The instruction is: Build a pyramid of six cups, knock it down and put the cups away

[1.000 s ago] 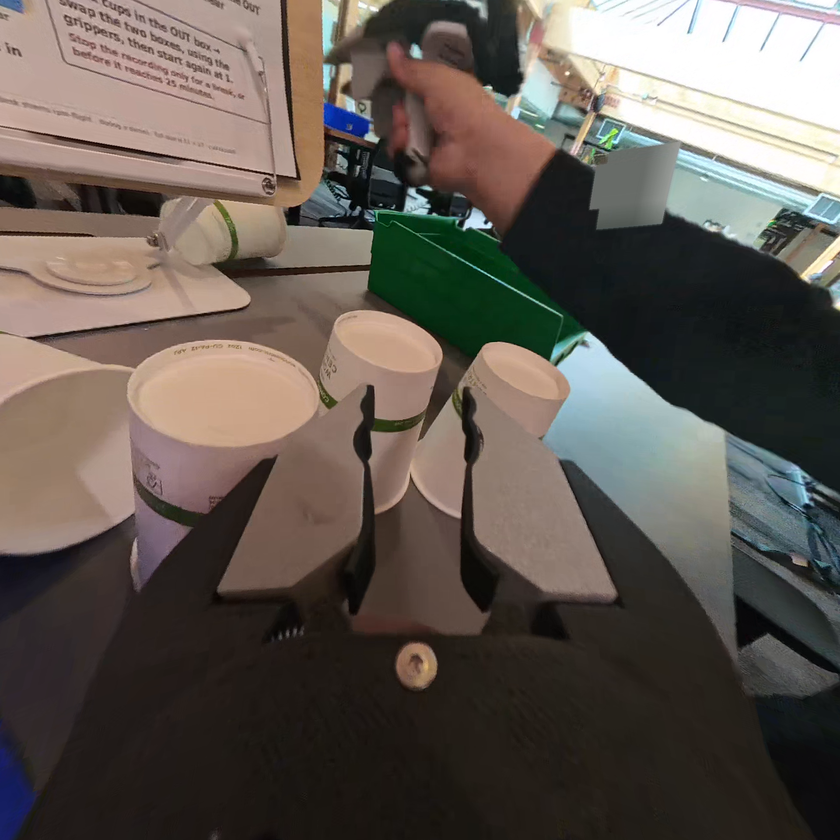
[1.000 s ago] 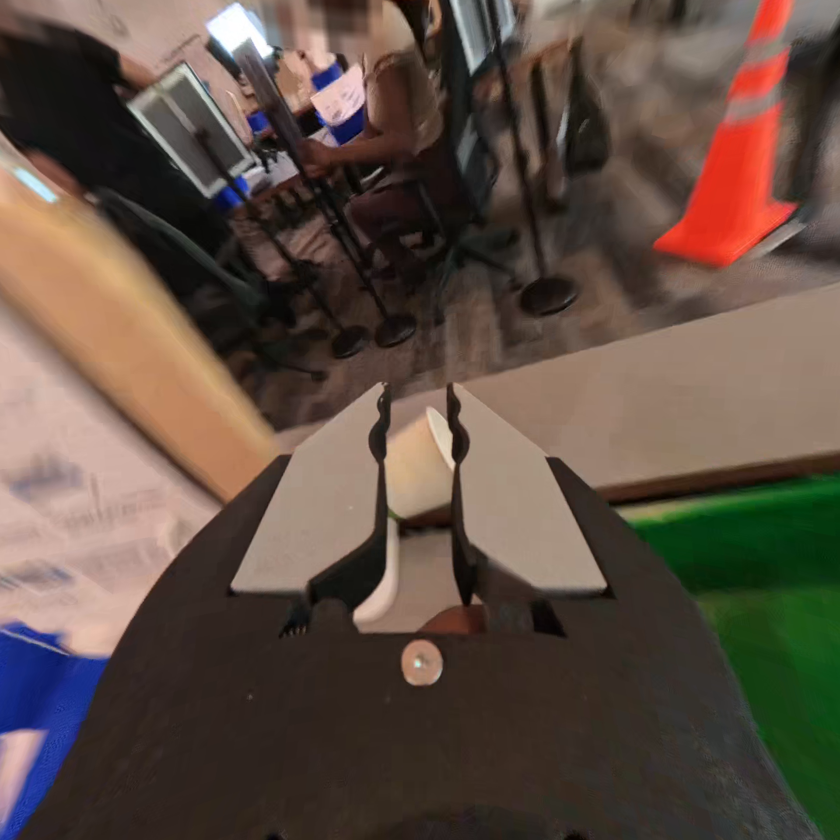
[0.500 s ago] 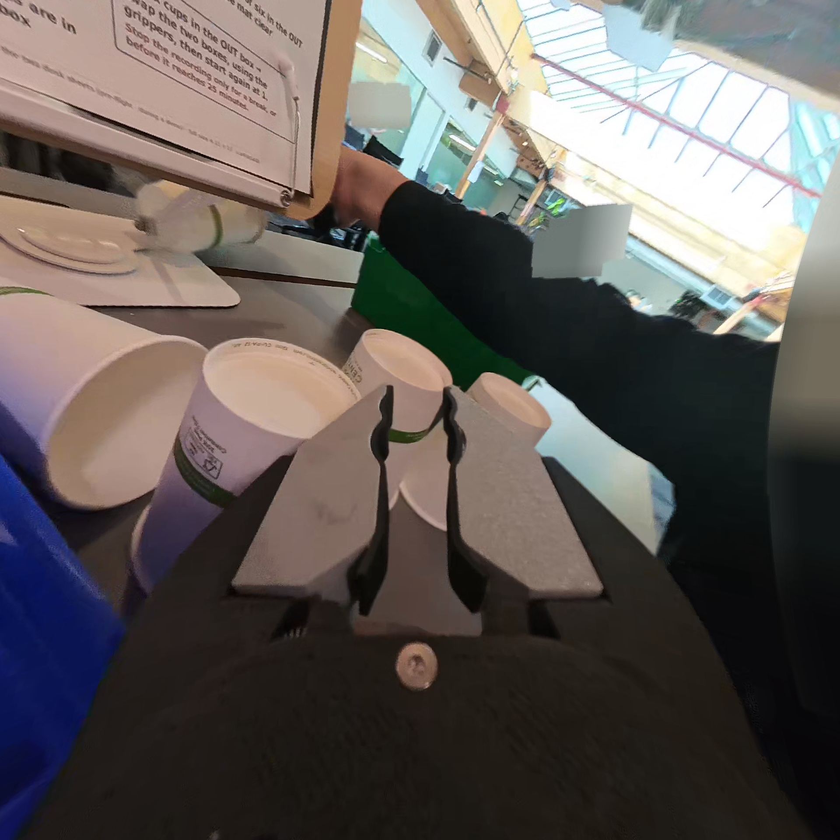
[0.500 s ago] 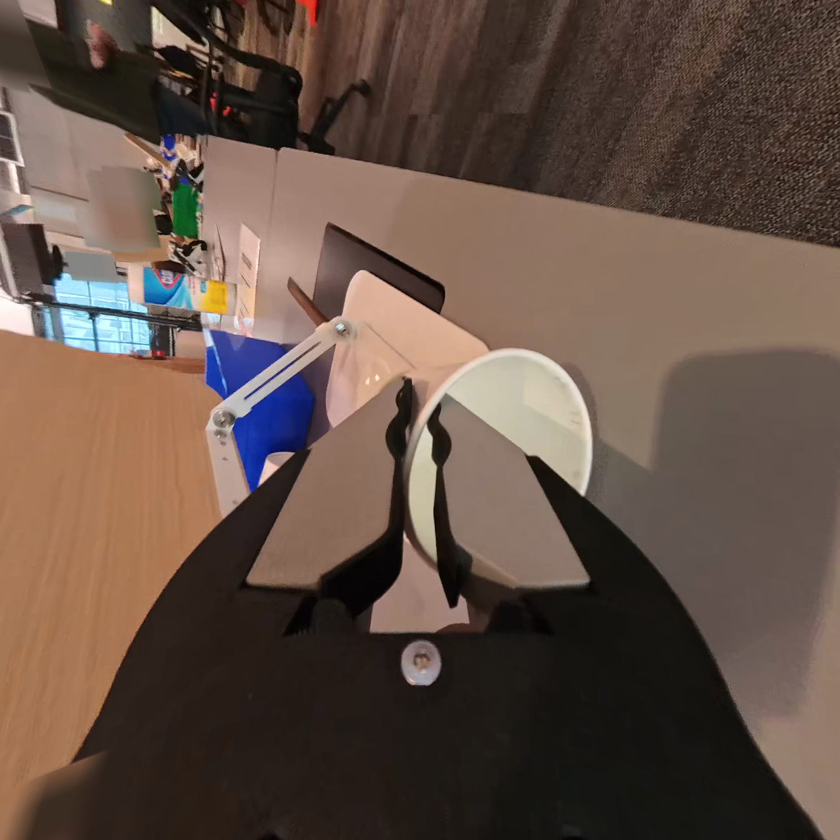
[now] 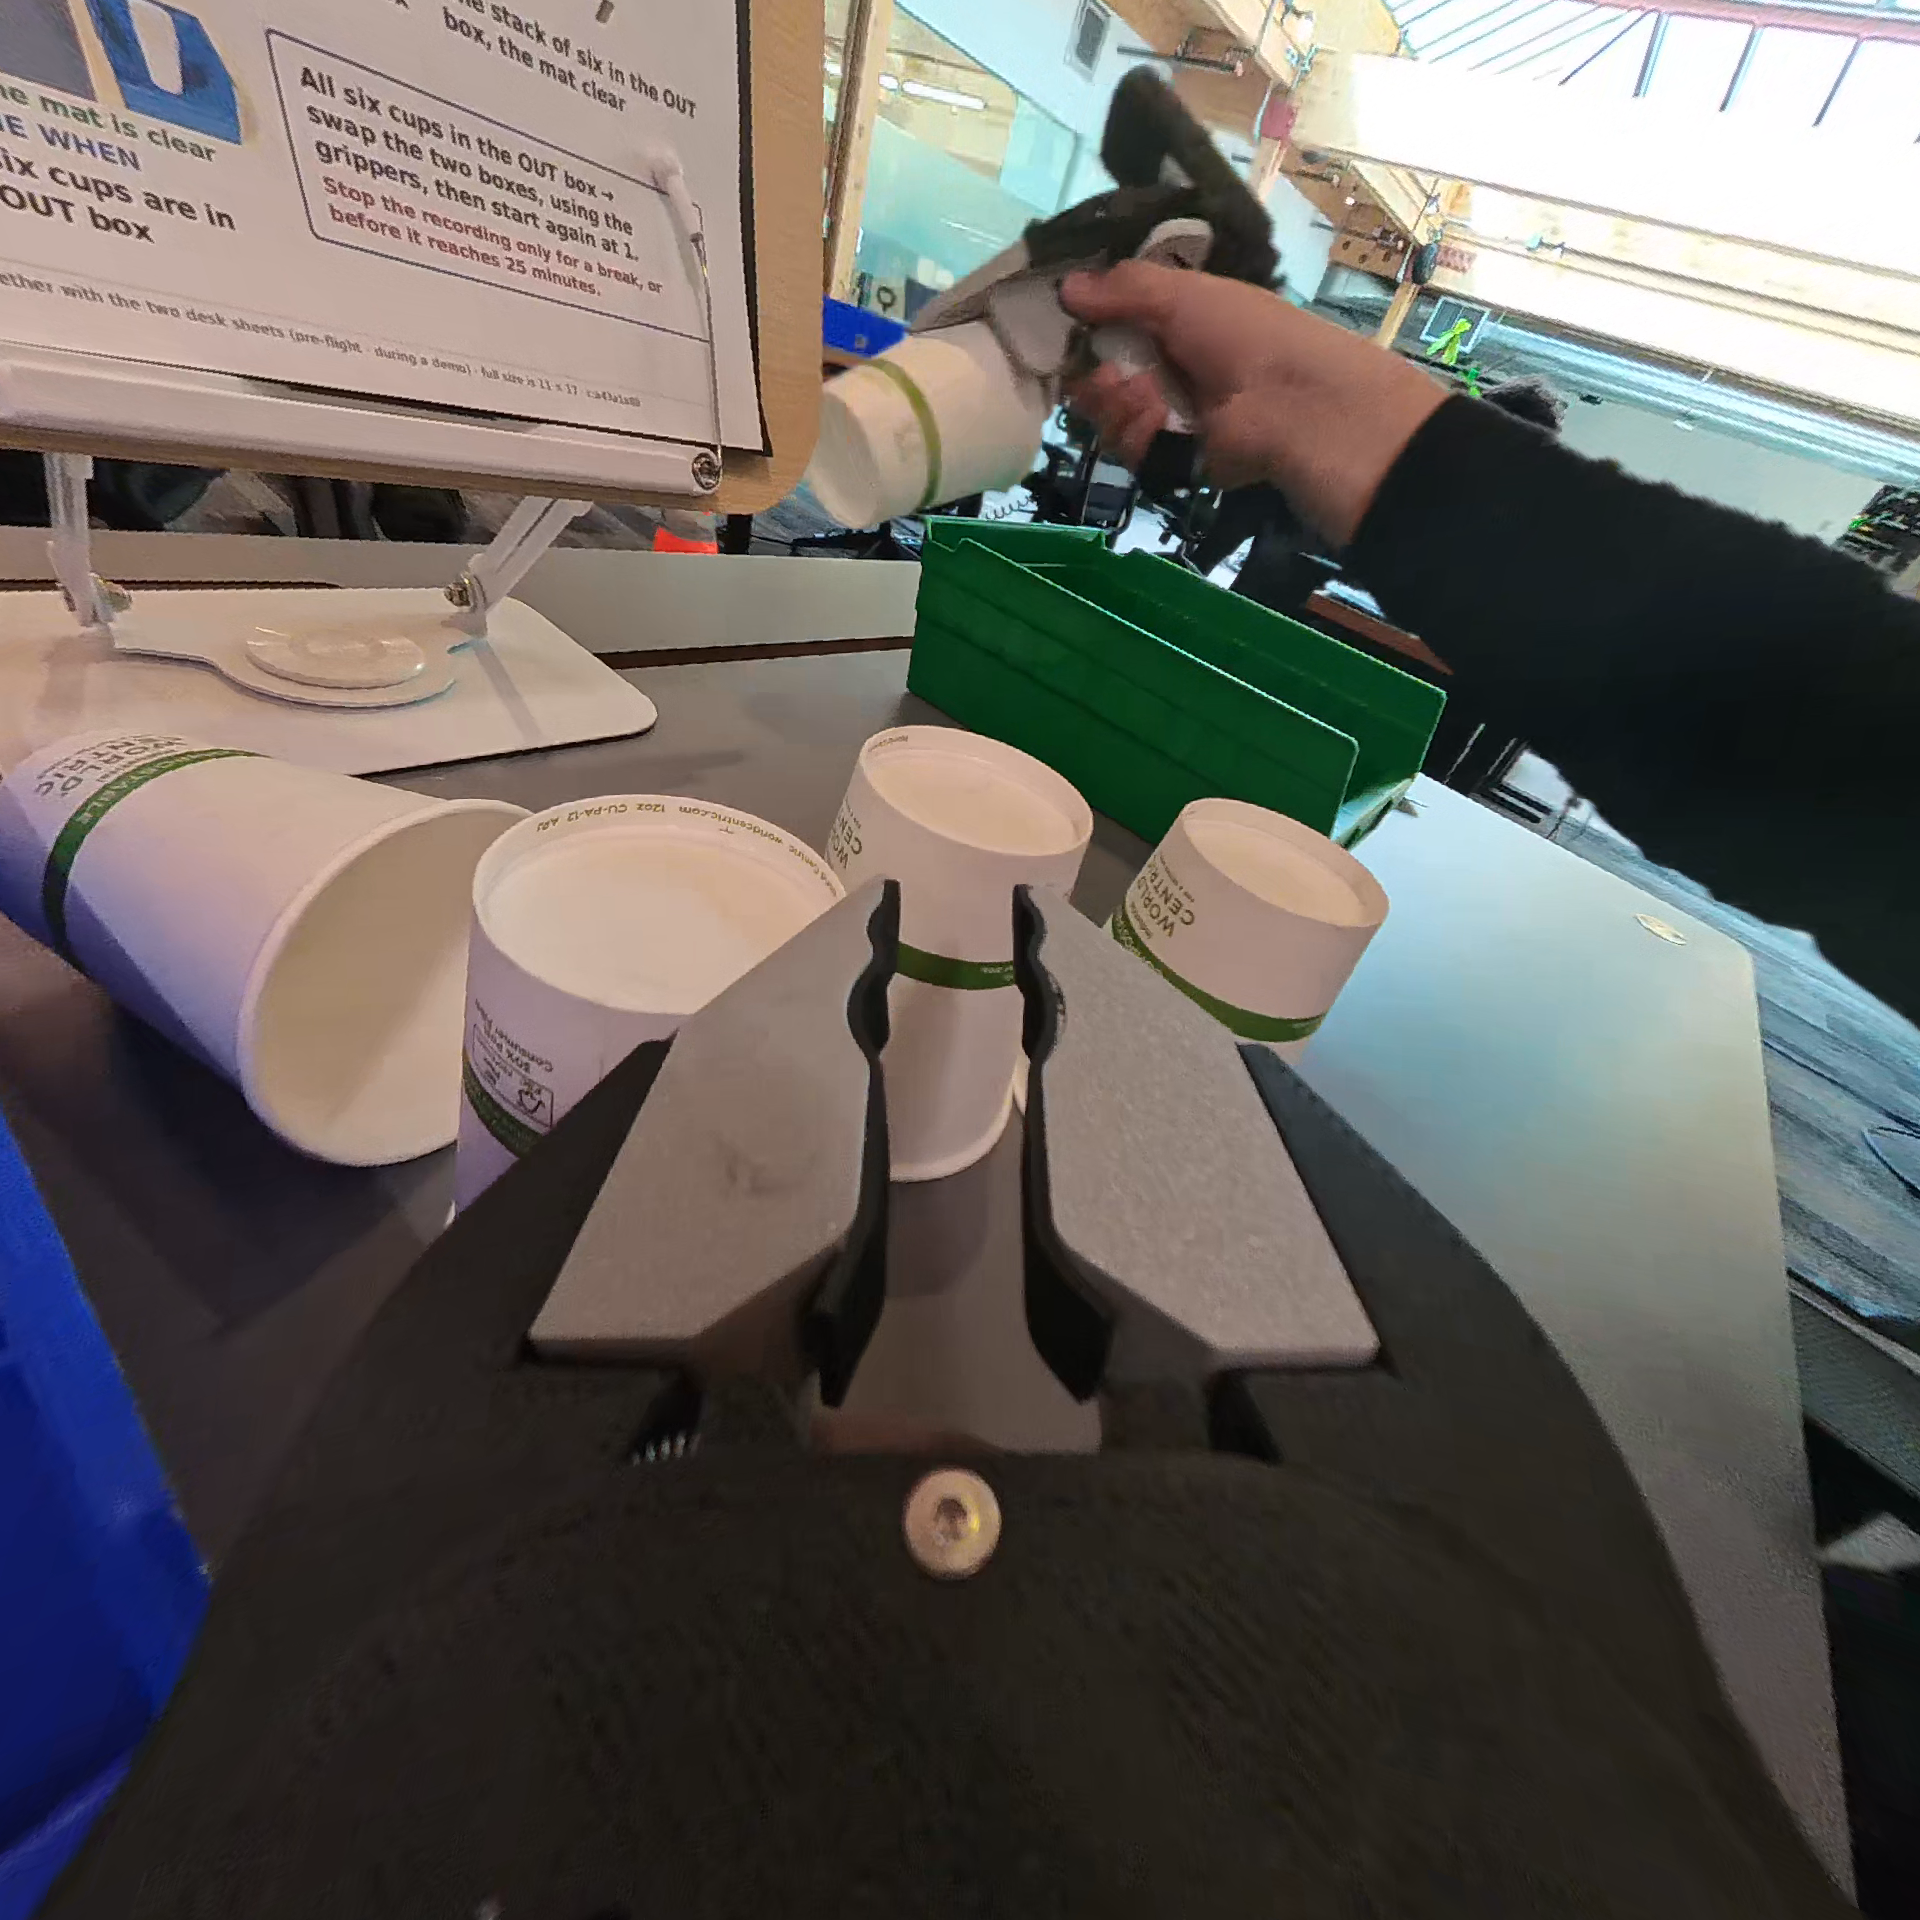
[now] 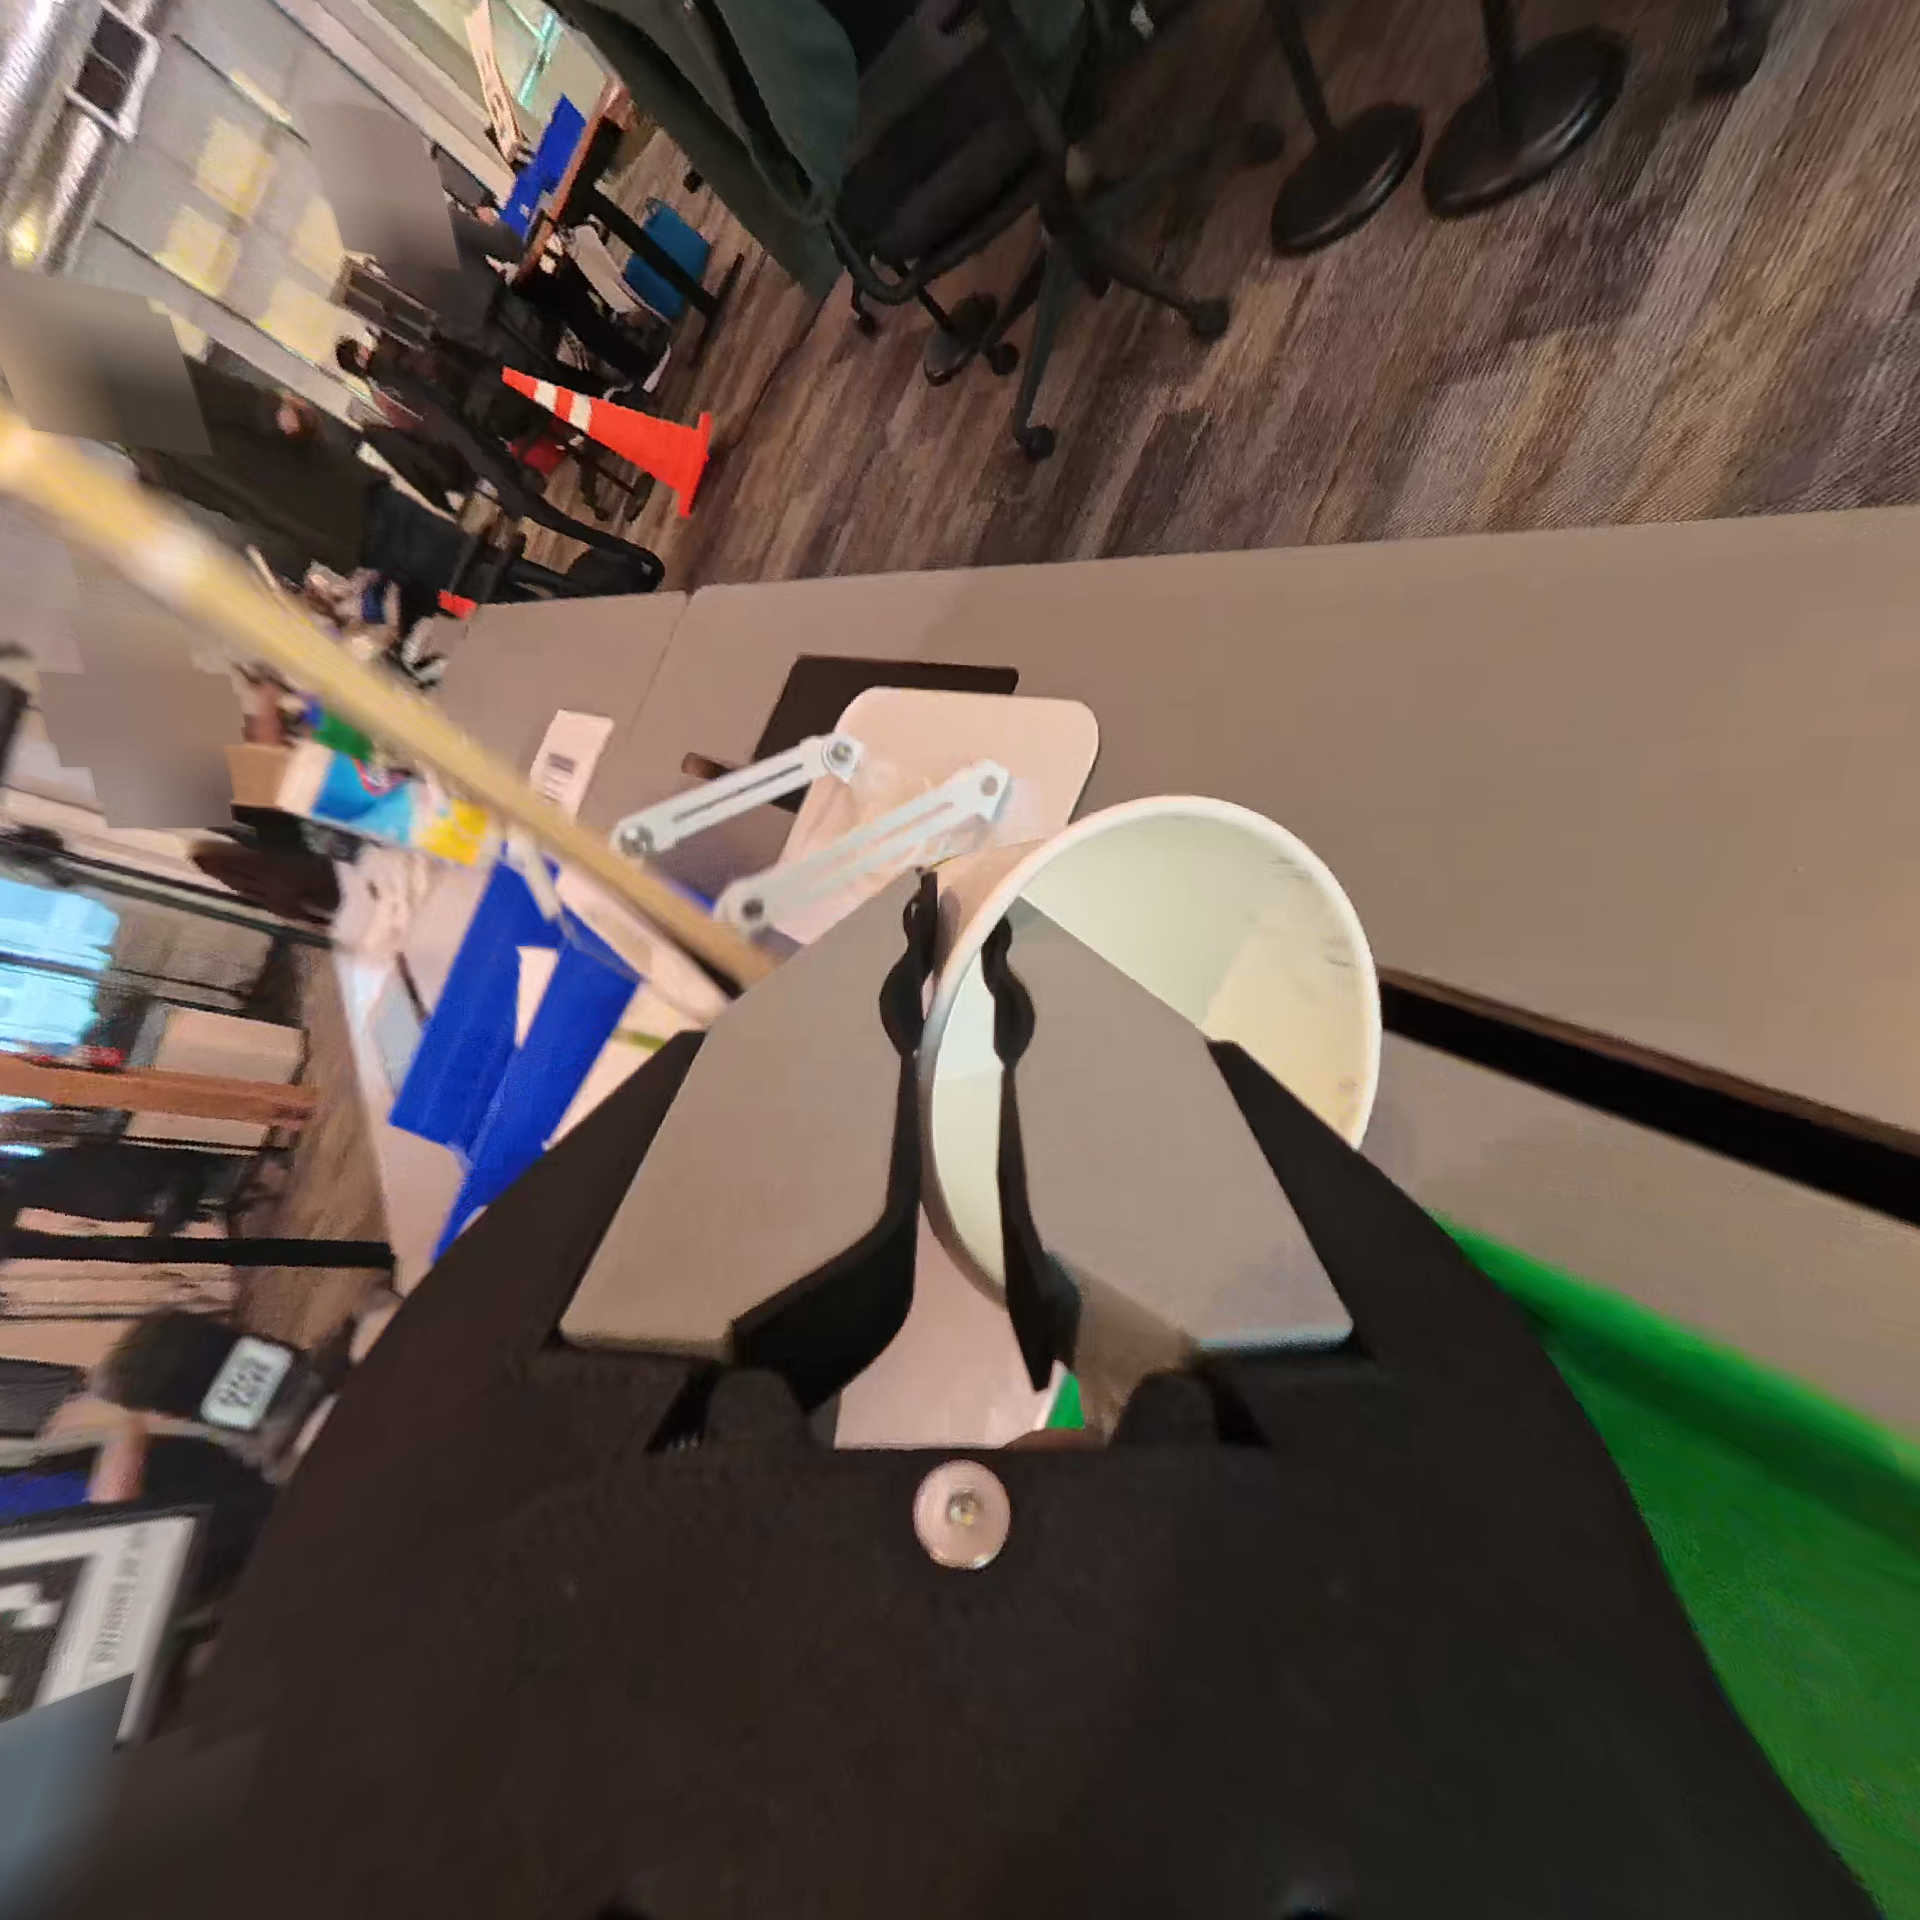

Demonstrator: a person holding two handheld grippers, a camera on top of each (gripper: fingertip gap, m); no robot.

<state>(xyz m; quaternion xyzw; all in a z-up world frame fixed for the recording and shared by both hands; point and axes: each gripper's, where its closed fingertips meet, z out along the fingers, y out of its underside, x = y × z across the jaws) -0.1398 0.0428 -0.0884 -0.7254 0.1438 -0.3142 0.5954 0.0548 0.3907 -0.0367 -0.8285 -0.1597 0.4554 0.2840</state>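
Observation:
Three white paper cups with green bands stand upside down in a row on the dark table: a near one [image 5: 644,935], a middle one [image 5: 966,831] and a right one [image 5: 1247,914]. Another cup [image 5: 260,914] lies on its side at the left. My left gripper [image 5: 954,914] hovers just in front of the row, jaws a little apart and empty. My right gripper [image 6: 956,920] is shut on the rim wall of a cup [image 6: 1195,935]. In the left wrist view the right gripper [image 5: 1013,322] holds this cup [image 5: 925,436] sideways in the air above the green bin [image 5: 1143,675].
A sheet stand [image 5: 364,208] on a white base [image 5: 312,665] stands at the back left. A blue bin [image 5: 62,1455] is at the near left. In the right wrist view the green bin [image 6: 1714,1455] lies lower right and the stand base [image 6: 966,748] ahead. My right fingertips sit around 40 cm from my left ones.
My right gripper closed on the cup lying behind the stand and lifted it up and right, over the green bin's near end. My left gripper's jaws narrowed slightly and stayed by the row.

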